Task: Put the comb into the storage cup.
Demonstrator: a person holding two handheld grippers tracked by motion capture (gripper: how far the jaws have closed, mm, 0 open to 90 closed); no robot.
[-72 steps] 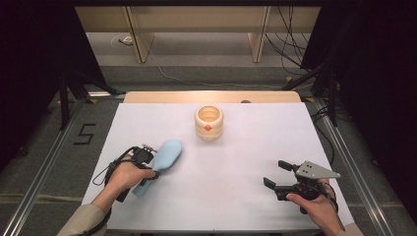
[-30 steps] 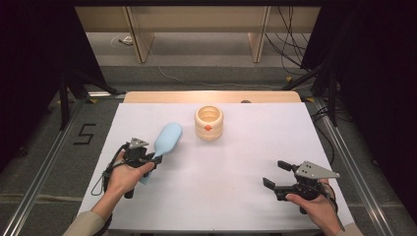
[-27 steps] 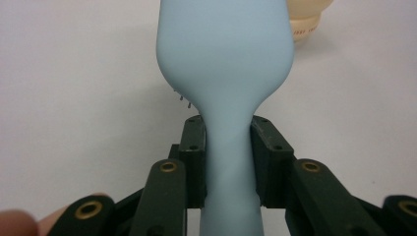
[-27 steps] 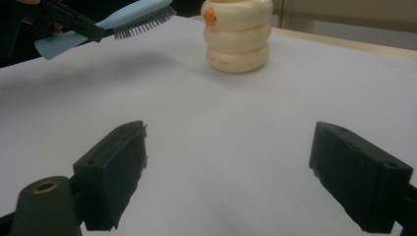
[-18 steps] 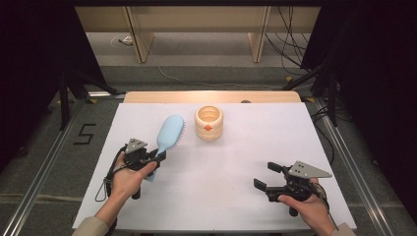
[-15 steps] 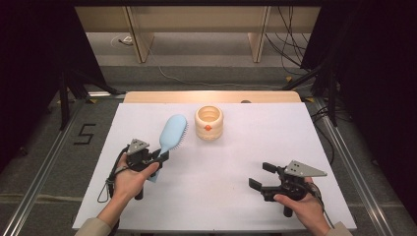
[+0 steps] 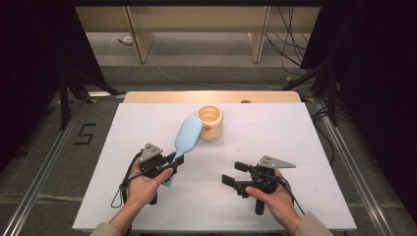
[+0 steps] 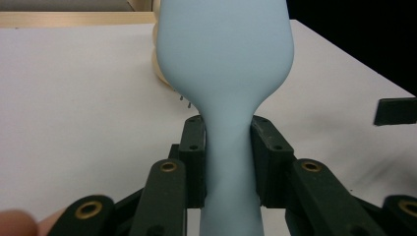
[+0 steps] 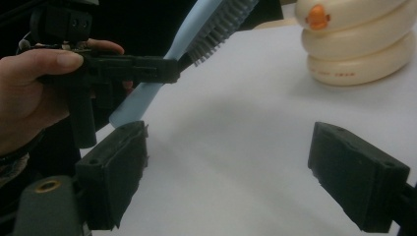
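Gripping the one light-blue hairbrush [image 7: 189, 136] by its handle, the left gripper [image 7: 173, 160] sits over the near-left part of the white table [image 7: 275, 132], its two jaws closed tight on the narrow neck of the handle, as the left gripper view [image 8: 227, 162] shows plainly. Compared with a moment ago, the brush has swung up and away from the person: earlier it lay low and short beside the left hand [image 7: 142, 183], its head well apart from the pot; now its head reaches the near-left rim of the cream ribbed pot [image 7: 210, 122], overlapping it from above, though actual contact cannot be told. The brush's long axis runs from the gripper at the near left toward the far right, head pointing at the pot, smooth back turned up toward the high camera, bristles facing down and to the right. The right gripper view shows those bristles [image 9: 223, 24] from beneath.

Counting: one brush, one pot with one orange spot [image 7: 208, 127] on its side, two grippers, two hands.

Farther right, the right gripper [image 7: 235, 173] has shifted inward from the table's right edge toward the centre since the earliest picture. Its jaws stand wide apart with nothing between them, bare table showing in the gap. The right hand [image 7: 275, 201] grasps it from below.
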